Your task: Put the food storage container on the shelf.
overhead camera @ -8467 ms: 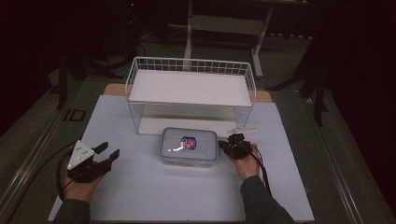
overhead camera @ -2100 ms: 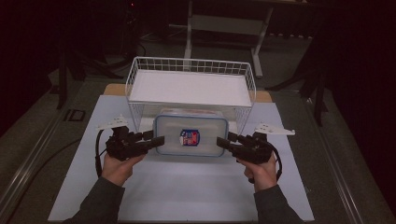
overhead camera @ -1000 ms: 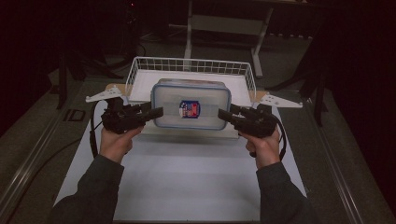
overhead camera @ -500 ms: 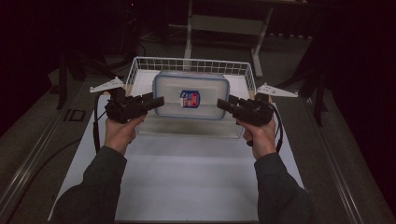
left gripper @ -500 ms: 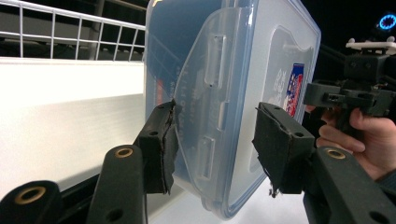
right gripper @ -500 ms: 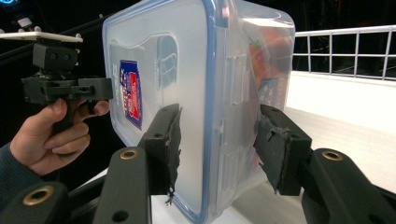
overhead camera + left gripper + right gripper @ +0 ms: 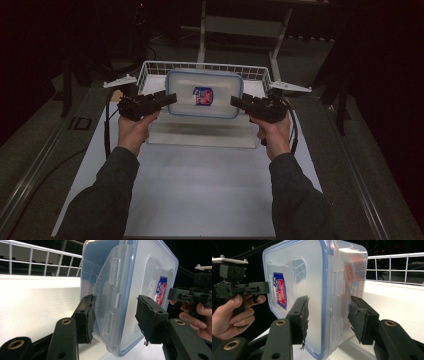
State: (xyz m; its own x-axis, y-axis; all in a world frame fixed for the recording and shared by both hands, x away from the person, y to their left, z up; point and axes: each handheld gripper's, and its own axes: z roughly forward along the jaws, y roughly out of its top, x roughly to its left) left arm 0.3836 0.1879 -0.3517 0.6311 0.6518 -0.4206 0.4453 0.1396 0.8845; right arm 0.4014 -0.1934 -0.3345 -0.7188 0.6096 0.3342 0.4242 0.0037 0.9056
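A clear plastic container (image 7: 204, 94) with a blue-rimmed lid and a red and blue label hangs in the air over the white wire basket (image 7: 148, 70). It is held between both grippers. My left gripper (image 7: 169, 99) is shut on its left end, and my right gripper (image 7: 236, 101) is shut on its right end. In the left gripper view the pads (image 7: 86, 315) clamp the latch side of the container (image 7: 130, 285). The right gripper view has the container (image 7: 317, 285) standing on edge between the pads (image 7: 359, 317), with the left gripper (image 7: 249, 288) beyond it.
The wire basket has a white floor (image 7: 37, 300) and stands at the far end of a white mat (image 7: 210, 190). A grey table frame (image 7: 240, 25) stands in the dark behind the basket. Cables trail from both grippers.
Both grippers have lifted the container off the mat and carried it up and away from the person. It now hangs over the basket.
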